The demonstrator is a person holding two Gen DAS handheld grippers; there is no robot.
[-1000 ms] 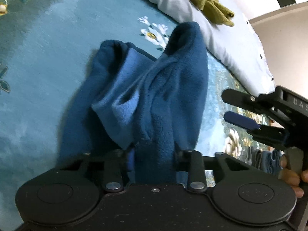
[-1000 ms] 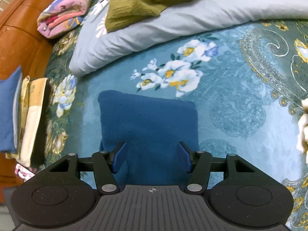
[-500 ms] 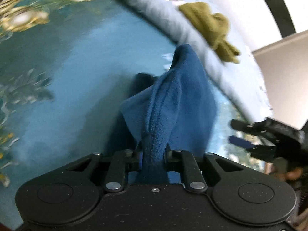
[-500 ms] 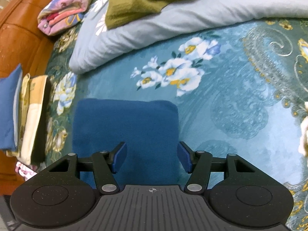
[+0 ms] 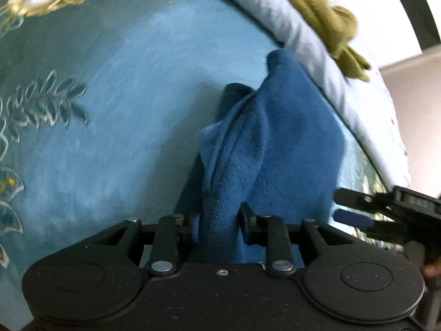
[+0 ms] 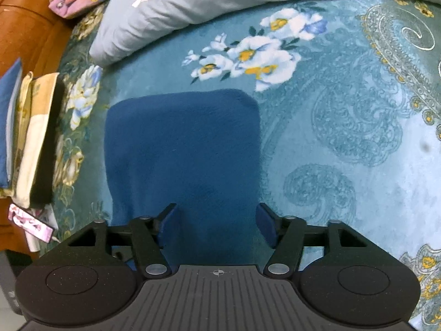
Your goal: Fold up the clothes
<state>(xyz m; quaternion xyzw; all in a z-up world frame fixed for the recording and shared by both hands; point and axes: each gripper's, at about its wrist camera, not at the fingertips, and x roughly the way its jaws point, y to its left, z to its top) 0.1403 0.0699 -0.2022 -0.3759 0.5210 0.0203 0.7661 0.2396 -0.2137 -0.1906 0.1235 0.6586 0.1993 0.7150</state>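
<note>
Bunching up between the fingers of the left gripper, a fold of the blue fleece garment rises from the teal floral bedspread in a rumpled peak. The jaws stand narrow and are easing apart at this moment, yet the cloth still fills the gap between them and both pads press against it. Beyond the garment, farther from the gripper, a pale grey duvet runs across the bedspread, and an olive-green cloth lies on top of the duvet. To the right of the garment the right gripper comes in from the edge of the left wrist view, its fingers apart, with a bit of the person's hand just behind it.

From the right wrist view the blue fleece garment lies flat on the teal floral bedspread as a smooth, rounded rectangle. The right gripper hangs over the near edge of the garment with its jaws wide and opening further; the fleece shows in the gap, but the blue pads do not press on it. A cluster of white printed flowers sits just beyond the garment's far edge. Left of the garment, a stack of folded clothes rests by the wooden headboard, and the pale grey duvet lies beyond the flowers.
</note>
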